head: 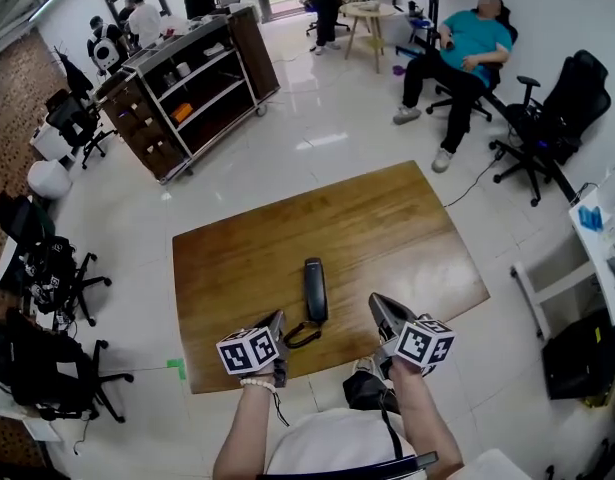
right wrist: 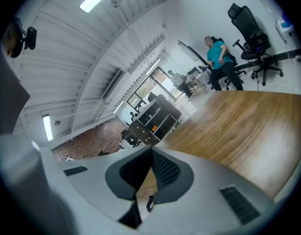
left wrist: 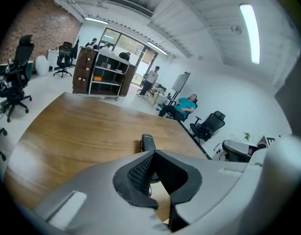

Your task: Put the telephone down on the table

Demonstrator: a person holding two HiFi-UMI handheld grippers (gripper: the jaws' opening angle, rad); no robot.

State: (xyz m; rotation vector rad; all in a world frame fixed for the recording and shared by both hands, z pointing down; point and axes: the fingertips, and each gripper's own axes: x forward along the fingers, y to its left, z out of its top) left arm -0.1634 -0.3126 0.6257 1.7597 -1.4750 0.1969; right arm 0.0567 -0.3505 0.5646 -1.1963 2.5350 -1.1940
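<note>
Phone (head: 315,288): lies flat on the table (head: 407,218), just ahead of the left fingers; its cord (head: 302,335) loops back toward them.
Left gripper (head: 278,320): fingers pressed together, empty, clear of the phone.
Right gripper (head: 378,304): fingers together, nothing between; the phone lies to their left.
Why: neither grips because the phone already rests on the wood, so the task looks done.

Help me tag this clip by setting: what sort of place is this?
Probably an open-plan office or lab workspace: black swivel office chairs stand on a glossy white floor, a dark open shelving unit stands across the room, and a person lounges in a chair by the wall.
</note>
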